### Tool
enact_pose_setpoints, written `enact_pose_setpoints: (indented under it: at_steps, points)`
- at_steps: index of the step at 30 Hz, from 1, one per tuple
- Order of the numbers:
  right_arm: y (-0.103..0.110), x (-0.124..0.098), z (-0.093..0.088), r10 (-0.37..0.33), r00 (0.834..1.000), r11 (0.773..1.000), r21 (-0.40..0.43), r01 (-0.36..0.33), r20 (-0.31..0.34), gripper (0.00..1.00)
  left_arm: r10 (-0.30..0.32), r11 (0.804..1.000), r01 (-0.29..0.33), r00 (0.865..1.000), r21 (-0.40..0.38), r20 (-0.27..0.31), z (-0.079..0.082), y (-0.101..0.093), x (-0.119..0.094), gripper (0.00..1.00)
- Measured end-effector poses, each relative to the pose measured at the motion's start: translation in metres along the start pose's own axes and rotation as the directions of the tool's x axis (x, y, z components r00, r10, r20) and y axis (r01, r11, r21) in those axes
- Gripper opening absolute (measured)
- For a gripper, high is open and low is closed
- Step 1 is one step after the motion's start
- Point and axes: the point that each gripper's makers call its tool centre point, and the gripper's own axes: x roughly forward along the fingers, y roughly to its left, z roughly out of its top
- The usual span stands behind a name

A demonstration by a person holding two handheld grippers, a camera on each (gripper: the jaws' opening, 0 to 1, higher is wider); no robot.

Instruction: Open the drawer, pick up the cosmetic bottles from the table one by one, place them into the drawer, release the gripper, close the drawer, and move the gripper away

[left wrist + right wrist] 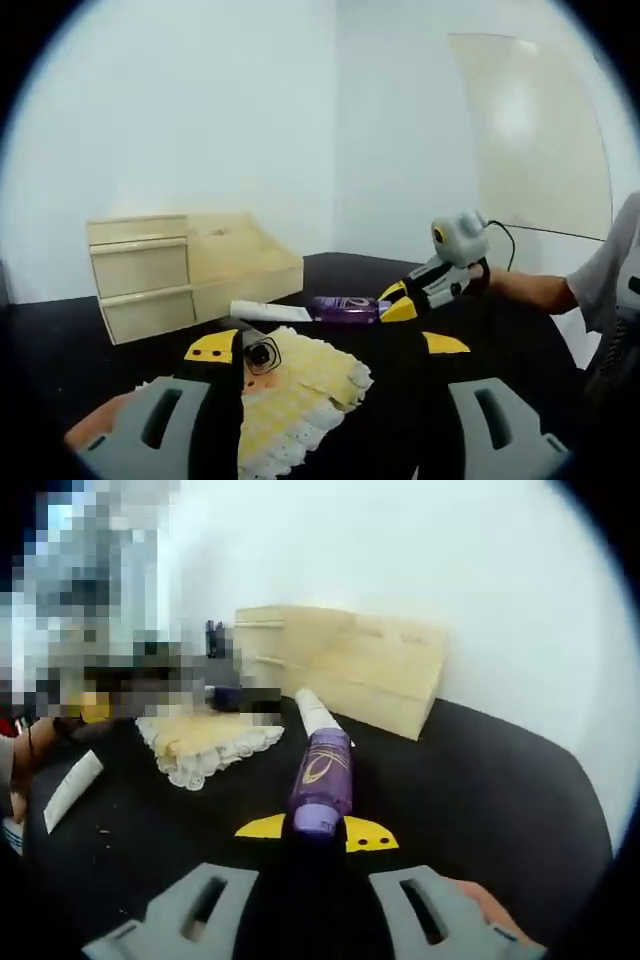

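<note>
I see the purple cosmetic bottle with its long white cap held lengthwise between the yellow-tipped jaws of my right gripper, which pinch its purple end; the white cap points ahead toward the drawer unit. In the left gripper view the same bottle hangs just above the black table, gripped by the right gripper that reaches in from the right, with a person's hand and grey sleeve behind it.

The pale wooden drawer unit stands at the far side of the table against the white wall. Its fronts look flush in both views — I cannot tell what is inside, and no drawer appears pulled out. From the right gripper view the wooden drawer unit lies just beyond the bottle's cap.

A yellow-and-white frilled cloth lies on the table to the left of the bottle, and a flat white tube rests further left, well apart from it.

My left gripper has its jaws spread wide, holding nothing; the frilled cloth sits between and beneath them, with a small dark round item on it that I cannot identify.
</note>
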Motion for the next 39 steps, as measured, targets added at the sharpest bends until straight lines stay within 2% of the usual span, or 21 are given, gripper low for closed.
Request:
enact_pose_setpoints:
  at_steps: [4, 7, 12, 15, 16, 18, 21, 25, 30, 36, 39]
  points:
    - [0.006, -0.010, 0.008, 0.014, 1.000, 0.990, -0.141, -0.014, -0.003, 0.15, -0.003, 1.000, 0.003, 1.000, 0.001, 0.005, 0.001, 0.000, -0.001, 0.64]
    - [0.013, -0.015, 0.013, 0.019, 1.000, 0.979, -0.205, -0.023, -0.024, 0.15, -0.005, 1.000, 0.005, 1.000, 0.004, 0.005, 0.002, -0.001, -0.001, 0.64]
    - [0.017, -0.015, 0.023, 0.024, 0.998, 0.963, -0.266, -0.040, -0.065, 0.15, -0.006, 1.000, 0.006, 1.000, 0.001, -0.001, -0.001, 0.000, 0.000, 0.64]
    - [0.019, -0.017, 0.032, 0.037, 0.993, 0.948, -0.311, -0.070, -0.112, 0.15, -0.011, 1.000, 0.011, 1.000, 0.001, -0.004, -0.001, 0.000, 0.000, 0.64]
    - [0.021, -0.019, 0.033, 0.042, 0.988, 0.939, -0.331, -0.090, -0.147, 0.15, -0.011, 1.000, 0.011, 1.000, 0.002, -0.004, -0.001, 0.000, 0.000, 0.64]
    - [0.023, -0.022, 0.042, 0.048, 0.985, 0.931, -0.351, -0.103, -0.164, 0.15, -0.013, 1.000, 0.013, 1.000, 0.004, -0.005, -0.001, 0.000, 0.000, 0.64]
    - [0.027, -0.026, 0.055, 0.059, 0.984, 0.924, -0.364, -0.117, -0.166, 0.15, -0.015, 1.000, 0.015, 1.000, 0.003, -0.003, 0.000, 0.000, 0.000, 0.64]
    - [0.029, -0.030, 0.073, 0.085, 0.985, 0.928, -0.348, -0.132, -0.147, 0.15, -0.020, 1.000, 0.020, 1.000, -0.006, 0.006, 0.002, 0.000, -0.002, 0.64]
    - [0.036, -0.033, 0.075, 0.117, 0.980, 0.932, -0.325, -0.164, -0.160, 0.15, -0.023, 1.000, 0.023, 1.000, -0.015, 0.012, 0.003, 0.000, -0.002, 0.64]
    - [0.037, -0.039, 0.080, 0.141, 0.968, 0.922, -0.328, -0.205, -0.208, 0.14, -0.026, 1.000, 0.026, 1.000, -0.013, 0.012, 0.003, -0.001, -0.002, 0.64]
    - [0.044, -0.042, 0.084, 0.188, 0.960, 0.915, -0.318, -0.248, -0.206, 0.15, -0.025, 1.000, 0.025, 1.000, -0.013, 0.013, 0.004, -0.001, -0.002, 0.63]
